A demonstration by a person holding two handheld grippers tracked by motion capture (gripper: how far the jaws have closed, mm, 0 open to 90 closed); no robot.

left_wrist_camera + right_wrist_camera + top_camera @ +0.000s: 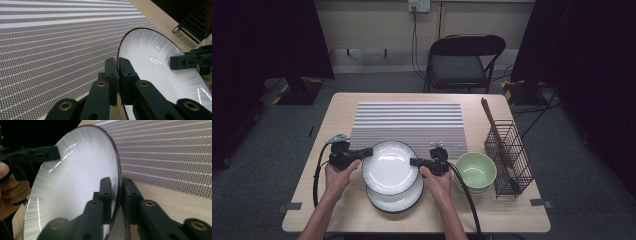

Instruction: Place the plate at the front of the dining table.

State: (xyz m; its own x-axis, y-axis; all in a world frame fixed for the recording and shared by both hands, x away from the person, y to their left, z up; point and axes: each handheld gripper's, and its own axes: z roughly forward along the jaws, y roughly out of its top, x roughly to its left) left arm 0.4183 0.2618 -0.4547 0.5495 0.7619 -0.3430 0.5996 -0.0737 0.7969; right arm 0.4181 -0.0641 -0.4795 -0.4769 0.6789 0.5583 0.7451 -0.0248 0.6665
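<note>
Gripping the upper white plate (389, 166) by opposite rim edges, the left gripper (368, 151) pinches at nine o'clock and the right gripper (414, 162) at three, jaws nearly closed, above a second plate (395, 200), striped mat (412, 120) at twelve.

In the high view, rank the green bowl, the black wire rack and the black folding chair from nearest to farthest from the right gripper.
From the right gripper:
1. Green bowl, just to its right.
2. Black wire rack, beyond the bowl at the table's right edge.
3. Black folding chair, behind the table.
</note>
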